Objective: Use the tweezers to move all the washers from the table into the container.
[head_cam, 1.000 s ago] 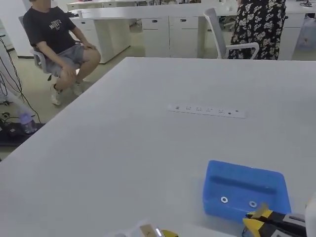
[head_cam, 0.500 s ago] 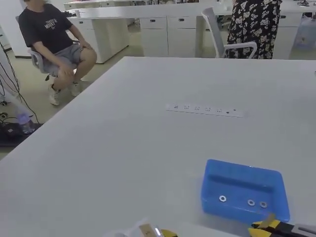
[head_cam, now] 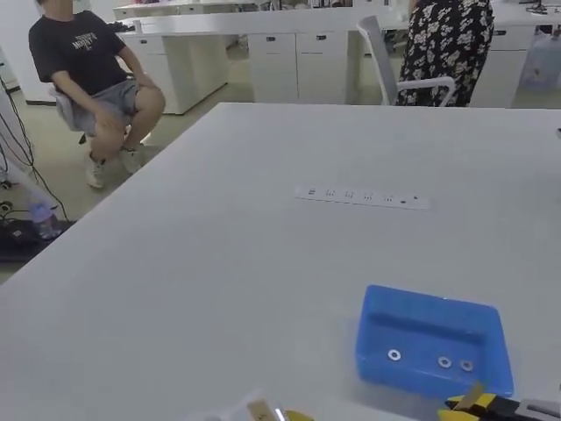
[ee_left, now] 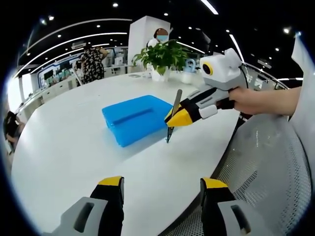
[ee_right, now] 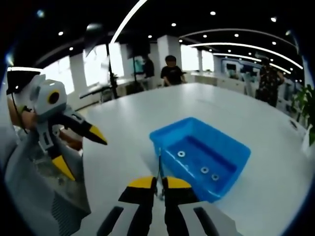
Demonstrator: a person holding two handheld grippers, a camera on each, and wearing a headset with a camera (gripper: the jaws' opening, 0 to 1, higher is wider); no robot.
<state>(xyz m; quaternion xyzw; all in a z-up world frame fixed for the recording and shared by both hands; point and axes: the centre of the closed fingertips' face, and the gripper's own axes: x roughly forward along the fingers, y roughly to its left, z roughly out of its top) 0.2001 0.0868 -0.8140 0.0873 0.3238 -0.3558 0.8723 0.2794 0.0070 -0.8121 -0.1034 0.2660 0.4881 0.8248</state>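
Three washers (head_cam: 444, 361) lie in the blue container (head_cam: 434, 298), which stands close to the near edge of the desk (head_cam: 263, 263). I cannot tell whether any more wait on the desk. Your right claw (ee_right: 158, 183) is closed tight on the tweezers (ee_right: 159, 164). Their tips angle down toward the desk just beside the container's near wall, and I cannot tell whether they carry a washer. Your left claw (ee_left: 162, 186) has its jaws wide apart with nothing between them. It is held low at the near edge and aimed across at the container. Mind the thin tweezers: pinched between two flat jaws, they could twist or slip if you press the tips hard on the desk. A dragged tip could also catch the wall and shove the light container, or flick a washer off the near edge.
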